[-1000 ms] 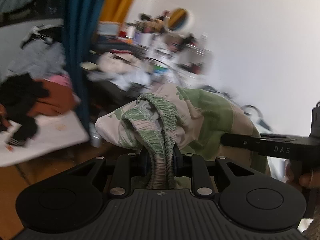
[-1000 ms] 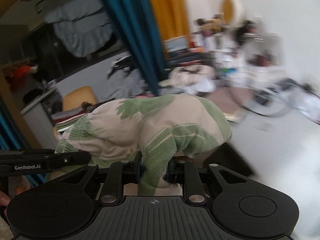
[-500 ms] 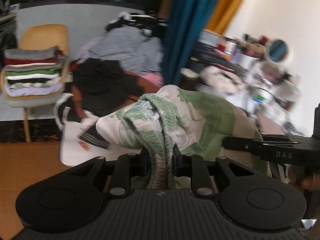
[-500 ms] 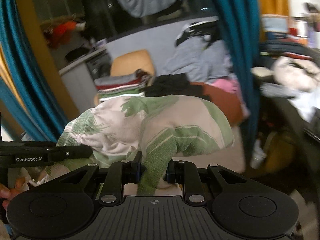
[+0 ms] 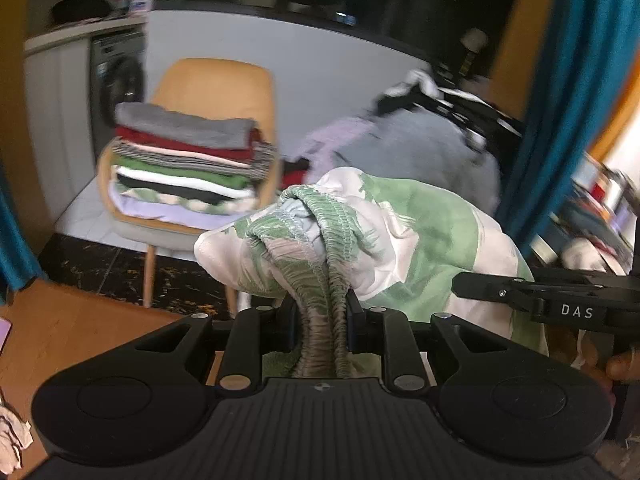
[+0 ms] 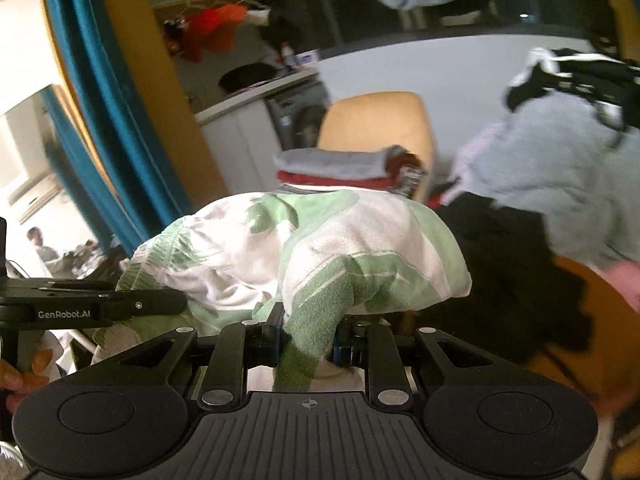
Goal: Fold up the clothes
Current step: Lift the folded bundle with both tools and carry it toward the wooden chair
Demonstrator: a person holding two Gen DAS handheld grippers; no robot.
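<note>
A folded green-and-white leaf-print garment point(image 5: 416, 232) with a gathered elastic waistband hangs in the air between both grippers. My left gripper point(image 5: 322, 314) is shut on the bunched waistband. My right gripper point(image 6: 306, 334) is shut on a green fold of the same garment point(image 6: 320, 248). Each gripper shows at the edge of the other's view. Straight ahead, a stack of folded clothes point(image 5: 188, 164) rests on a tan chair point(image 5: 216, 84); in the right wrist view the stack of folded clothes point(image 6: 344, 168) peeks over the garment.
A heap of unfolded clothes point(image 5: 420, 140) lies right of the chair, grey, black and orange in the right wrist view point(image 6: 560, 208). Teal curtains point(image 5: 568, 92) hang at the right, a washing machine point(image 5: 116, 80) stands behind the chair. Wooden floor point(image 5: 72, 328) lies below.
Both grippers have swung left with the garment held between them: the view passed from the cluttered shelves and white wall, across the curtain, to the chair with the folded stack. Grips unchanged.
</note>
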